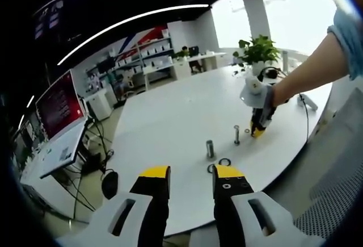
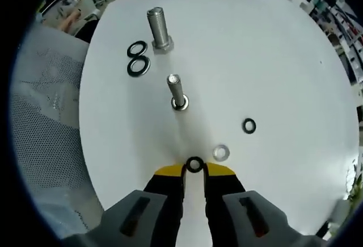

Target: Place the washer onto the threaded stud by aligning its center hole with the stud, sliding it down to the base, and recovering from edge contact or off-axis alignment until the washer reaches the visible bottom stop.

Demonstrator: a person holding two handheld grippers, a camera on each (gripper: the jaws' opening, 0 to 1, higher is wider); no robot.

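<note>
The right gripper (image 2: 194,170) pinches a black washer (image 2: 194,164) near the small stud (image 2: 177,92), not on it yet. It must still slide down. The left gripper (image 1: 190,174) waits open, holding nothing.

White round table (image 1: 170,116) taken as landmark. Potted plant (image 1: 258,51) seen at far edge; red-screened monitor (image 1: 58,106) beside it; mesh chair (image 2: 45,128) drawn up at near edge; shelving (image 1: 150,51) well beyond.

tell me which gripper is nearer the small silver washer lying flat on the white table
Right. The right gripper, pinching a black washer, sits just beside the silver washer. The left gripper hangs back at the table's near edge.
</note>
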